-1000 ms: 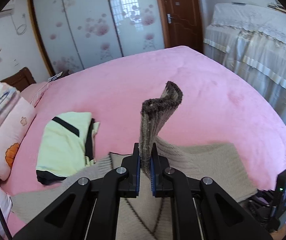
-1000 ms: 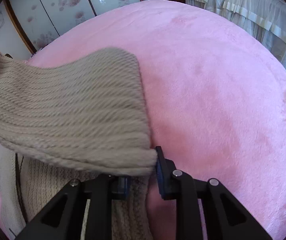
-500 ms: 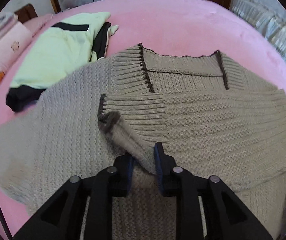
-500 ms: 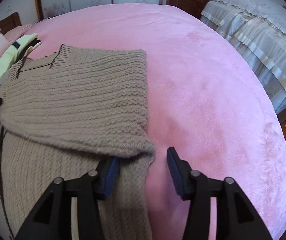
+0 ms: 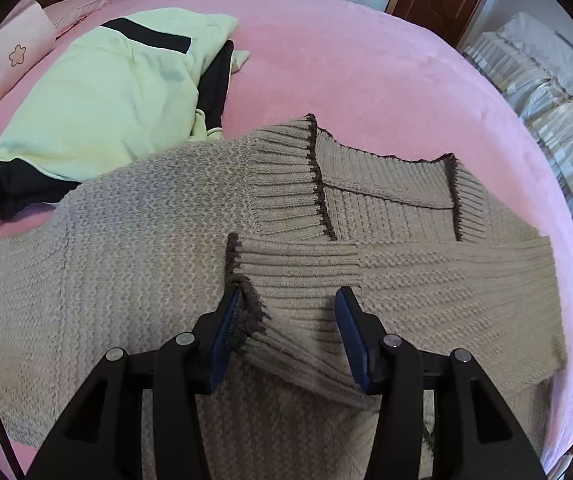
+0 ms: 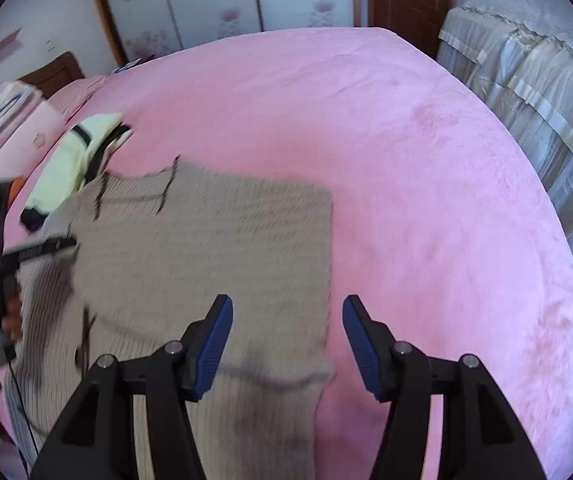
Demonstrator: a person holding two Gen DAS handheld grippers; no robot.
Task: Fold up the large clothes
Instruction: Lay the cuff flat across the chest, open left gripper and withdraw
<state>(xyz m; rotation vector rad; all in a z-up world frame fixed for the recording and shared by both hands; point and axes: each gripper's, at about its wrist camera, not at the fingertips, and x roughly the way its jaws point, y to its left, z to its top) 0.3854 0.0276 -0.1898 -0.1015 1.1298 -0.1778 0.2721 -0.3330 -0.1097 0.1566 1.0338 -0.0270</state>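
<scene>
A large beige knit sweater (image 5: pixel 134 240) with dark-brown trim lies flat on the pink bed. Its right sleeve (image 5: pixel 426 280) is folded across the chest, and the cuff (image 5: pixel 246 300) lies between the fingers of my left gripper (image 5: pixel 288 320), which is open. In the right wrist view the sweater (image 6: pixel 214 248) lies left of centre. My right gripper (image 6: pixel 286 332) is open and empty, above the sweater's right edge. The left gripper (image 6: pixel 2 240) shows there at the far left, held by a hand.
A folded pale-green and black garment (image 5: pixel 98 92) lies on the bed (image 5: pixel 366 72) beyond the sweater's left shoulder. Pink pillows (image 5: pixel 10 52) are at the far left. A covered piece of furniture (image 6: pixel 526 80) stands right of the bed, and wardrobe doors (image 6: pixel 222 4) stand behind it.
Both grippers let go of the sleeve and opened wide. The sleeve, held up a second ago, now lies folded across the sweater's chest. The right gripper has pulled back and up.
</scene>
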